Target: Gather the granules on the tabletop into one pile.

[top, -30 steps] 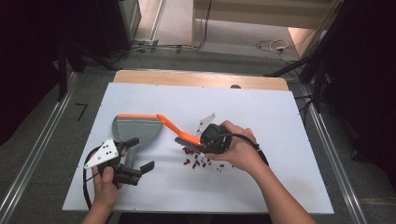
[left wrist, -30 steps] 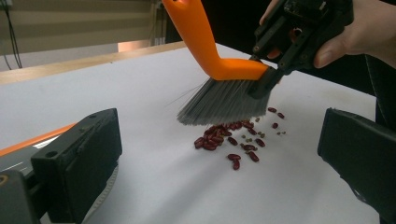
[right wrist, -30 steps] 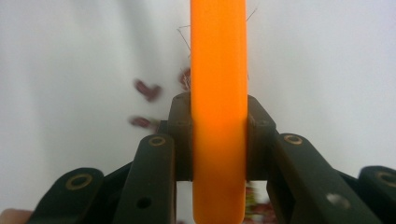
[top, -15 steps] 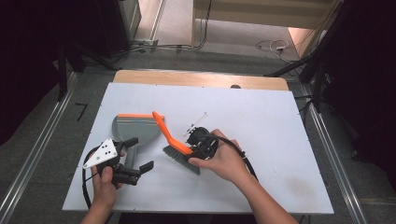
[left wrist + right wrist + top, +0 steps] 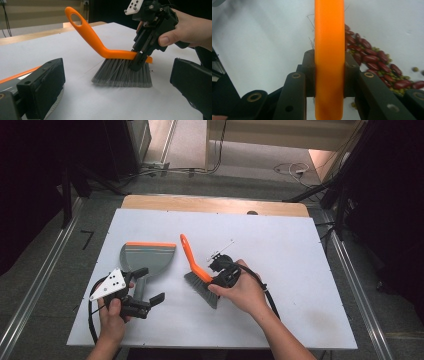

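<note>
At lower left of the high view, the left gripper [image 5: 145, 296] sits with jaws spread and nothing between them, partly covering the handle of a grey dustpan [image 5: 148, 257] with an orange lip; at centre, the brush [image 5: 196, 269], orange handle and grey bristles, stands on the white table [image 5: 300, 250], pinched at its back by the right gripper [image 5: 216, 279]; red beans [image 5: 372, 58] lie beside it, hidden from above.

white tabletop [image 5: 300, 270]: seen bare at its right half | wooden strip [image 5: 200, 203]: laid along the far edge | metal rails [image 5: 40, 285]: set alongside both sides | cables [image 5: 290, 169]: strewn on grey floor [image 5: 240, 155] beyond
</note>
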